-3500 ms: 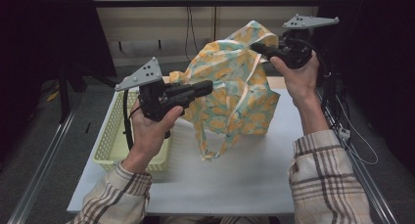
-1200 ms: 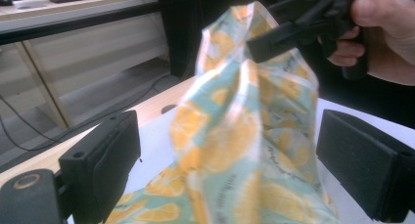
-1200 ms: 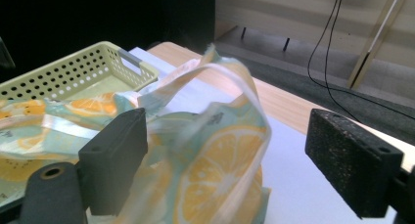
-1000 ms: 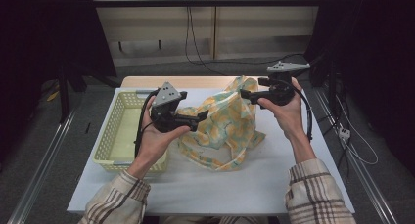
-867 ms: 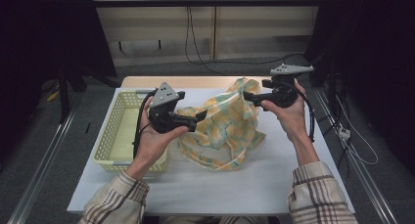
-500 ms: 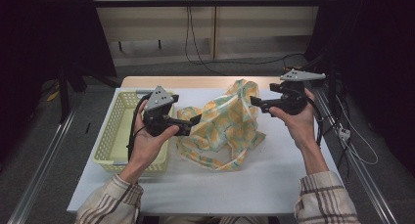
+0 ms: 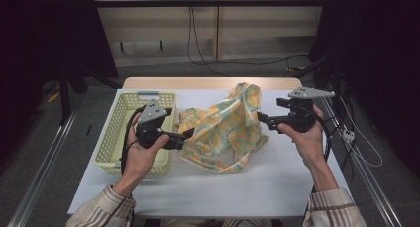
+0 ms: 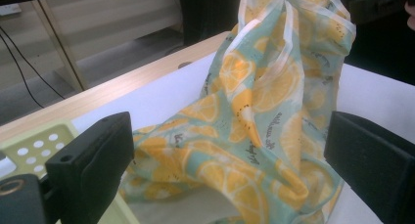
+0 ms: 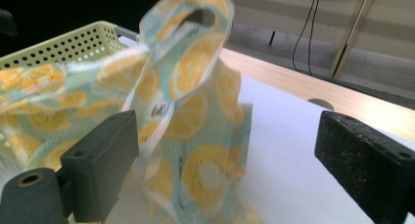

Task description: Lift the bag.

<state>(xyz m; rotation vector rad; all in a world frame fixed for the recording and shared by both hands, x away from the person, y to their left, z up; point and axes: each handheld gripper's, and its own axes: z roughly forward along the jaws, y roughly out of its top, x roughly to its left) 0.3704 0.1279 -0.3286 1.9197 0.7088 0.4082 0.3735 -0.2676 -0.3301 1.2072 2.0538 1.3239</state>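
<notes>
A thin bag (image 7: 225,128) printed with orange slices on pale teal lies slumped on the white table top (image 7: 277,187), one handle end still standing up. My left gripper (image 7: 187,135) is at the bag's left edge, beside the basket. In the left gripper view the bag (image 8: 254,111) rises just beyond the left gripper (image 8: 235,180), whose jaws stand wide apart with nothing pinched. My right gripper (image 7: 261,118) is at the bag's right side. In the right gripper view the bag (image 9: 195,121) stands between and beyond the right gripper (image 9: 235,180), also open.
A pale yellow-green perforated basket (image 7: 118,138) stands at the table's left side and also appears as the basket (image 9: 63,45) behind the bag. A bare wooden strip (image 7: 213,83) runs along the far edge. Cables trail on the floor at the right.
The bag, held high between both grippers 3.5 s ago, has come down onto the table and slumped. Since a second ago the right gripper has drawn back to the right.
</notes>
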